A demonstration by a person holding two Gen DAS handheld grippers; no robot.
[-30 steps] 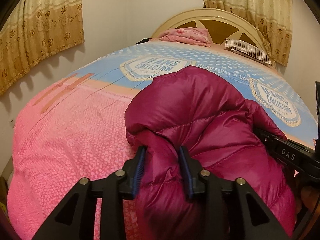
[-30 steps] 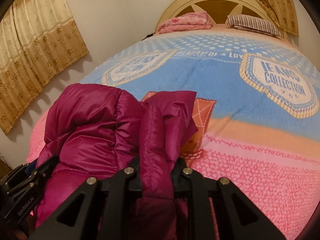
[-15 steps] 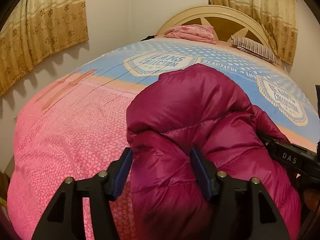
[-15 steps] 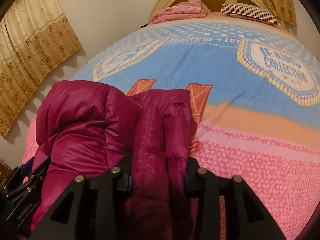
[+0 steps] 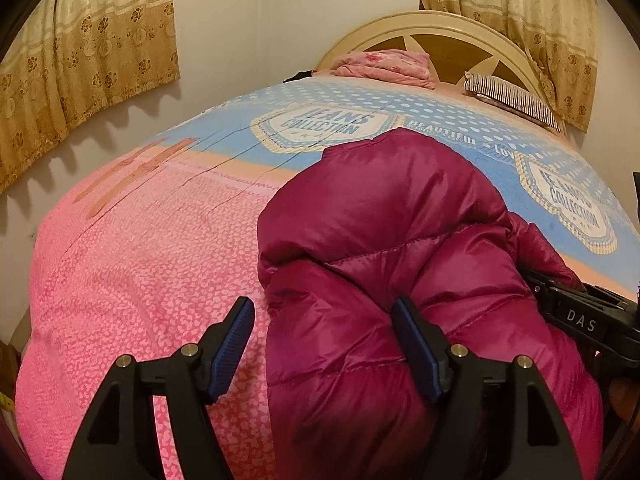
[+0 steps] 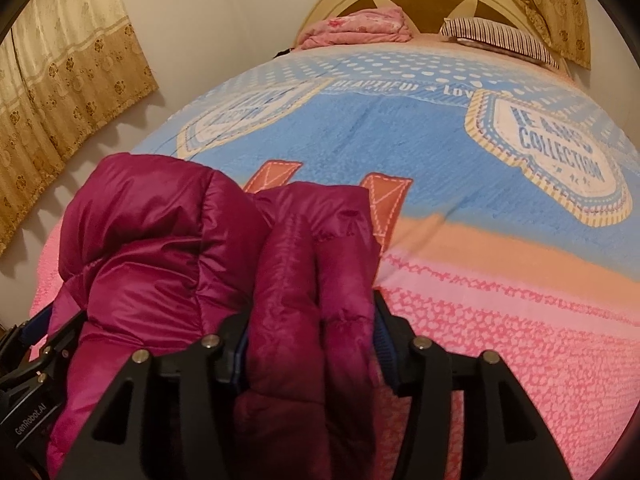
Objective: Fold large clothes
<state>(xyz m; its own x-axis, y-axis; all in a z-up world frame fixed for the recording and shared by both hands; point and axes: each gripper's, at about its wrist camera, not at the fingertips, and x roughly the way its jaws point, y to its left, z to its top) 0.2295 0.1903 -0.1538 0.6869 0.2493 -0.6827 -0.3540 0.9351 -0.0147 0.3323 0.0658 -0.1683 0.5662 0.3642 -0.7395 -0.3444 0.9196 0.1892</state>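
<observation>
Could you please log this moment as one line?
step: releasing fold | left tongs: opening, jacket between | right tongs: opening, jacket between | jacket: bunched on bed

The folded magenta down jacket bulks up on the near bedspread. Left and beyond lies open cover; a folded pink quilt and striped pillow seemingly crowd the headboard.

Bedspread badges: "JEANS COLLECTION", band "BEAUTIFUL", "Love"; right claw body: "DAS"; left claw body: "GenRobot.AI"
</observation>
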